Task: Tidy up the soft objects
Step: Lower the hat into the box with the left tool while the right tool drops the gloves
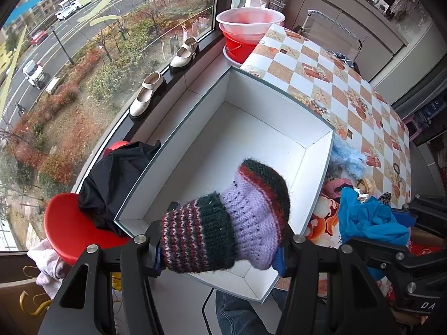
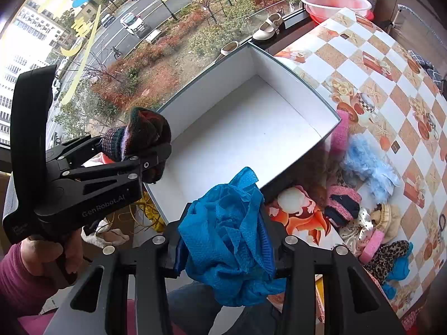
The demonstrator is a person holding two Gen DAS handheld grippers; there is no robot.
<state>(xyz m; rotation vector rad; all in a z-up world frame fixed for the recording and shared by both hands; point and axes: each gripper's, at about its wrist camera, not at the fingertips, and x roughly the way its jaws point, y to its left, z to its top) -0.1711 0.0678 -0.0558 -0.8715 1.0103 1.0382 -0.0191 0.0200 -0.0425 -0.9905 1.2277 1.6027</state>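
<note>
An open white box point(image 1: 245, 139) lies on the table's near-left corner, nothing in it; it also shows in the right wrist view point(image 2: 240, 128). My left gripper point(image 1: 220, 248) is shut on a striped knitted hat point(image 1: 232, 217), purple, dark green and red, held over the box's near wall. The right wrist view shows that gripper point(image 2: 151, 153) and hat point(image 2: 139, 136) at the box's left rim. My right gripper point(image 2: 226, 254) is shut on a crumpled blue cloth point(image 2: 229, 234), near the box's front corner; the cloth also shows in the left wrist view point(image 1: 368, 217).
A pile of soft items lies right of the box: a fluffy light-blue piece point(image 2: 368, 167), pink knits point(image 2: 343, 203), a leopard-print piece point(image 2: 388, 256). The checked tablecloth point(image 2: 391, 64) stretches beyond. A red stool point(image 1: 72, 229) with black cloth point(image 1: 114, 178) stands left, shoes point(image 1: 148, 95) on the sill.
</note>
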